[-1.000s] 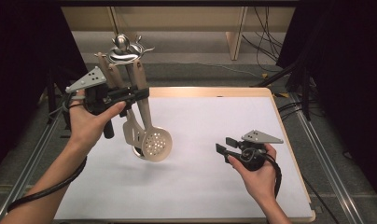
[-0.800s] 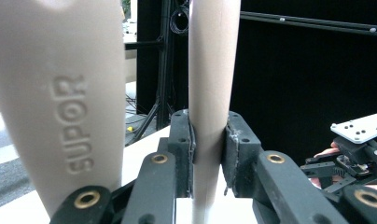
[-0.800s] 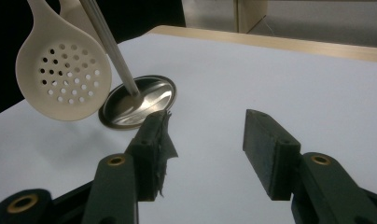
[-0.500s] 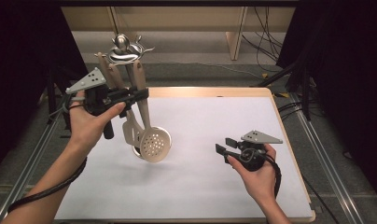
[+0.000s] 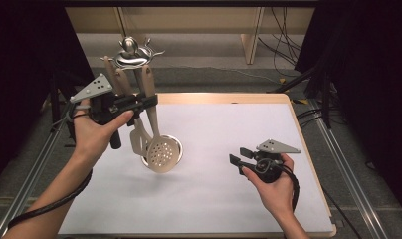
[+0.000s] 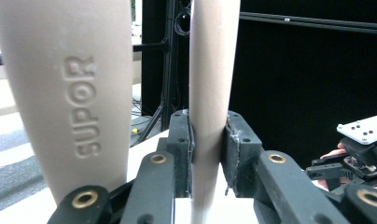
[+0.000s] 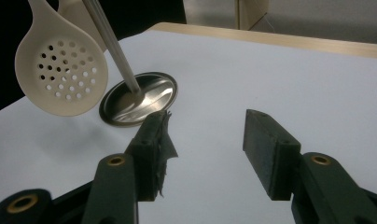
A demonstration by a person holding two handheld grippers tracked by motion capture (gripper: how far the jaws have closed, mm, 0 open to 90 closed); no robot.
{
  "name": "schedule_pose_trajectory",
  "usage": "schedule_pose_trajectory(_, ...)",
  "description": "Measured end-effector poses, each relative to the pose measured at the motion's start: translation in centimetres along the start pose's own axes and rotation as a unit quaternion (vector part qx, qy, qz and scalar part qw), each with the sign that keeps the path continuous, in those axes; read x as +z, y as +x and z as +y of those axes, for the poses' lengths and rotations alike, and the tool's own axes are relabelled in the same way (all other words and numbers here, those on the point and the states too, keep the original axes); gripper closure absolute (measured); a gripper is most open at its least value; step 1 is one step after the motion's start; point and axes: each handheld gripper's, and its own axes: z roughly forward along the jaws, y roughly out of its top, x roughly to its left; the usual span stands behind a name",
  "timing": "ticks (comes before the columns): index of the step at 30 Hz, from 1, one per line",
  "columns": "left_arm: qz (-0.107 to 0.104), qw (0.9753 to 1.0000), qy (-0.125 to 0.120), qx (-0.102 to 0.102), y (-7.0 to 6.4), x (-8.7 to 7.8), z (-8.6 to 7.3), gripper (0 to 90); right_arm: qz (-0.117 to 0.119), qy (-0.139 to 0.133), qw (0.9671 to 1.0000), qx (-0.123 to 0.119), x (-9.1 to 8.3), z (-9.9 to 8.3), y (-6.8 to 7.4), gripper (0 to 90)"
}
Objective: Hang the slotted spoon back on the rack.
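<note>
High view: a metal utensil stand (image 5: pixel 132 52) with a round mirrored base (image 5: pixel 173 145) is seen on the left half of the white tabletop (image 5: pixel 214 199), and all places below are given relative to it. Several beige utensils are hung from its top; among them a slotted spoon (image 5: pixel 161 155) hangs with its perforated bowl low, just above and in front of the base. The left gripper (image 5: pixel 139 103) is held level with the stand's upper half, to its left, by the left hand (image 5: pixel 97 134), and its jaws are clenched on the slotted spoon's handle (image 6: pixel 207 93). In the left gripper view that handle is seen pinched upright between the two pads, with a second beige handle (image 6: pixel 70 93), embossed SUPOR, beside it. The right gripper (image 5: pixel 238 157) is held by the right hand (image 5: pixel 271 186) well to the right of the stand, low over the tabletop, its jaws pointed toward the stand. In the right gripper view its jaws are seen spread apart with nothing between them, and the base, the stand's steel rod (image 7: pixel 113 44) and the spoon's bowl are seen beyond them.
</note>
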Motion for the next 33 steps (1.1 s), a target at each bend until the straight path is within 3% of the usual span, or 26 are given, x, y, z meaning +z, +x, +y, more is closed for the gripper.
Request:
schedule_pose_trajectory(15, 0.015, 0.9996, -0.007, 0.024, -1.0, -1.9, -0.9, 59.2, -0.002, -0.004, 1.0000, 0.000, -0.1, 0.0, 0.0, 50.9)
schedule_pose_trajectory(19, 0.024, 0.9988, -0.012, 0.041, -1.2, -2.8, -1.5, 56.6, -0.001, 0.000, 1.0000, 0.006, -0.1, 0.0, 0.0, 50.6)
schedule_pose_trajectory(22, 0.027, 0.9986, -0.013, 0.044, -1.3, -3.5, -2.0, 55.1, 0.002, -0.001, 0.9999, 0.014, -0.2, 0.1, 0.1, 50.6)
schedule_pose_trajectory(24, 0.027, 0.9986, -0.012, 0.043, -1.5, -4.1, -2.3, 54.2, -0.008, 0.000, 1.0000, 0.003, -0.3, 0.1, -0.1, 50.6)
schedule_pose_trajectory(25, 0.027, 0.9986, -0.012, 0.043, -1.5, -4.3, -2.5, 53.9, 0.001, -0.006, 1.0000, 0.007, -0.2, 0.1, 0.0, 50.6)
schedule_pose_trajectory(33, 0.033, 0.9983, -0.019, 0.043, -1.5, -6.1, -3.4, 53.1, -0.004, -0.008, 1.0000, 0.003, -0.3, 0.1, -0.1, 50.5)
